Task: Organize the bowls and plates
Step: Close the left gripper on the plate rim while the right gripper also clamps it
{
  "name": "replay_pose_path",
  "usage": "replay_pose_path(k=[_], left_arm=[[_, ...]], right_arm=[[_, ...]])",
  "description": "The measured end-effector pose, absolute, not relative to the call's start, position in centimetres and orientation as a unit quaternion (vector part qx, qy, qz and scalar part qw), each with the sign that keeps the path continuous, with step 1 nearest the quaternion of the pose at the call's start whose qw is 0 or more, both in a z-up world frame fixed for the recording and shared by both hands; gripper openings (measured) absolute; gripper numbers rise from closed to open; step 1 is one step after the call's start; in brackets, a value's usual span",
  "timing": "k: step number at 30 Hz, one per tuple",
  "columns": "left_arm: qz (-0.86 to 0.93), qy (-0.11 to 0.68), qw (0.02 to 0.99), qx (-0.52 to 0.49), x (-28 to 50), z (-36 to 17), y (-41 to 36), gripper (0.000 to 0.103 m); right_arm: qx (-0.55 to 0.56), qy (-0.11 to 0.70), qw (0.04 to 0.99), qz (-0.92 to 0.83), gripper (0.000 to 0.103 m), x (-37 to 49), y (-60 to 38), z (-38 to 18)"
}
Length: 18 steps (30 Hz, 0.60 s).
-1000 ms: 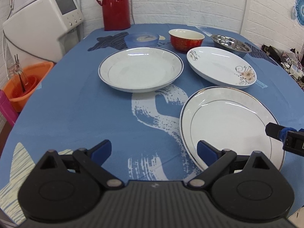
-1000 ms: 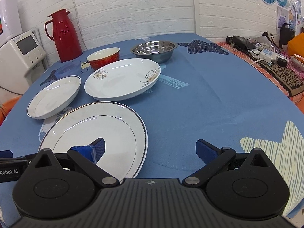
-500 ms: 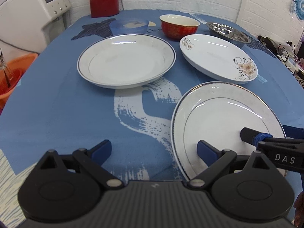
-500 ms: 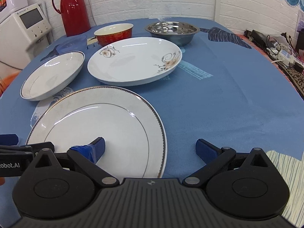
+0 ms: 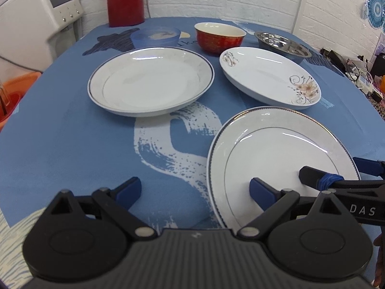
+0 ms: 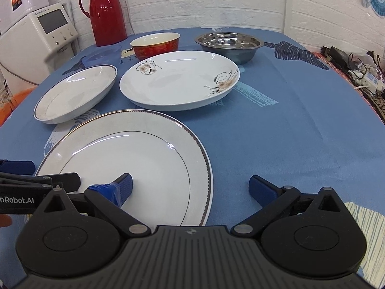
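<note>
Grippers (image 5: 195, 191) (image 6: 190, 187) closer over big plate (image 5: 276, 149) than before.

Bare blue tablecloth (image 6: 288, 125) lies open to the right of the gold-rimmed plate (image 6: 149, 144) — the far side is crowded by the floral plate (image 6: 179, 82), blue-rimmed plate (image 5: 149, 82), red bowl (image 6: 155, 44) and steel bowl (image 6: 228, 43), with narrow gaps between.

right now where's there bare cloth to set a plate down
Widest bare patch: right side of the tablecloth, right of the floral plate and the gold-rimmed plate. A smaller one lies left of and below the blue-rimmed plate. The back is crowded: red bowl, steel bowl, thermos.
</note>
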<state>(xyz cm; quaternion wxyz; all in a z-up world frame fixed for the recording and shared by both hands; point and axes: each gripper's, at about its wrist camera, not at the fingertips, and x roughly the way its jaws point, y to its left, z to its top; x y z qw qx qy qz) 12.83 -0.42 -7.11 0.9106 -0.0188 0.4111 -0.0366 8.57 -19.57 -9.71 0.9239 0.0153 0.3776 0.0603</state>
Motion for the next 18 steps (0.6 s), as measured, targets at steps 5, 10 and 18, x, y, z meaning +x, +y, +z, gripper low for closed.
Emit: replay_pose_path(k=[5, 10, 18], left_arm=[[-0.043, 0.4, 0.916, -0.016, 12.6, -7.2, -0.5, 0.092], [-0.088, 0.39, 0.917, -0.014, 12.3, -6.4, -1.6, 0.034], [-0.107, 0.393, 0.913, -0.033, 12.8, -6.3, -0.7, 0.021]], right_arm=[[0.005, 0.365, 0.926, 0.096, 0.088, 7.8, -19.7, -9.9], [0.003, 0.346, 0.93, 0.127, 0.064, 7.3, -19.4, -9.7], [0.027, 0.354, 0.928, 0.117, 0.028, 7.1, -20.0, -9.1]])
